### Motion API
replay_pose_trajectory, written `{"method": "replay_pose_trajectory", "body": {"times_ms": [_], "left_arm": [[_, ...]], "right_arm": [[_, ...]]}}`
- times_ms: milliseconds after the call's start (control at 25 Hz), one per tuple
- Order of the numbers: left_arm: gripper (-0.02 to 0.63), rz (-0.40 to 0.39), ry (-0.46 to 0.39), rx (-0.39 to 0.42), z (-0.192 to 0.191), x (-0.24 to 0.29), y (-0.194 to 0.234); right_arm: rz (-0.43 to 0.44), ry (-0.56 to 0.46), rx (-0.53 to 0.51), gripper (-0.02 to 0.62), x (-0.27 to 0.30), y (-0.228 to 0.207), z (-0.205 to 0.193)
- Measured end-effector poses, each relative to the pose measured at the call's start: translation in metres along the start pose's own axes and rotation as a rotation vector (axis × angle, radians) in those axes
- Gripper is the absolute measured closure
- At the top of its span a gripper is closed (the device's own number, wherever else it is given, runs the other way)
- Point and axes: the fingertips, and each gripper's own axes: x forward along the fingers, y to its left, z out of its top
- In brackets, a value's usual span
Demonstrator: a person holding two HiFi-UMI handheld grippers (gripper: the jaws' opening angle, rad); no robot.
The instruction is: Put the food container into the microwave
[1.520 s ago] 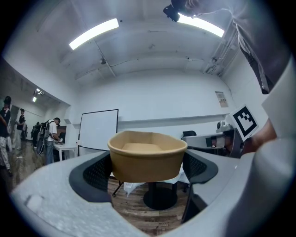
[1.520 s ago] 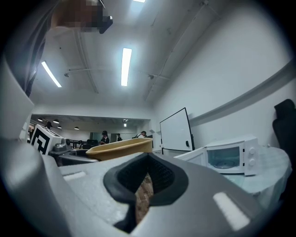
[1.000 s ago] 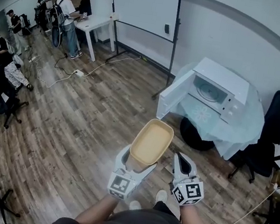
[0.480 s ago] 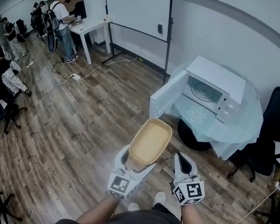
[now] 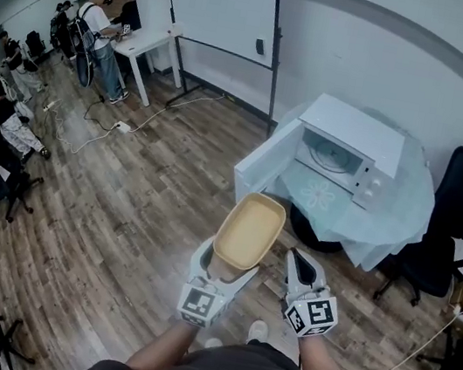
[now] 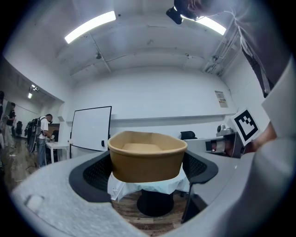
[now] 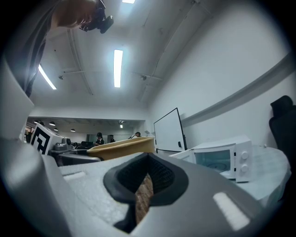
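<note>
A tan paper food container (image 5: 249,231) is held out in front of me, level and open-topped, with my left gripper (image 5: 226,267) shut on its near end. In the left gripper view the container (image 6: 147,155) sits between the two black pads (image 6: 99,173). My right gripper (image 5: 302,276) hangs beside it, shut with nothing in it; its pads (image 7: 155,178) nearly meet. The white microwave (image 5: 348,152) stands on a round table ahead, its door (image 5: 263,166) swung wide open to the left and the turntable visible inside. From the right gripper view the microwave (image 7: 222,157) shows at the right.
The round table (image 5: 404,210) has a pale blue cloth. A black office chair (image 5: 446,226) stands at its right, a whiteboard (image 5: 224,1) on a stand at the back. People stand by a desk (image 5: 146,41) far left. A cable (image 5: 412,344) runs on the wood floor.
The microwave and table have come closer and shifted slightly left in the head view. Both grippers and the container keep the same pose in front of me.
</note>
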Motion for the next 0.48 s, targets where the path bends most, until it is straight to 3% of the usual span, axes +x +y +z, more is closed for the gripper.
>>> {"method": "replay_pose_trajectory", "body": {"times_ms": [480], "left_arm": [[0.117, -0.004, 0.003, 0.016, -0.003, 0.063, -0.011]], "right_arm": [[0.003, -0.013, 0.007, 0.594, 0.018, -0.062, 0.003]]}}
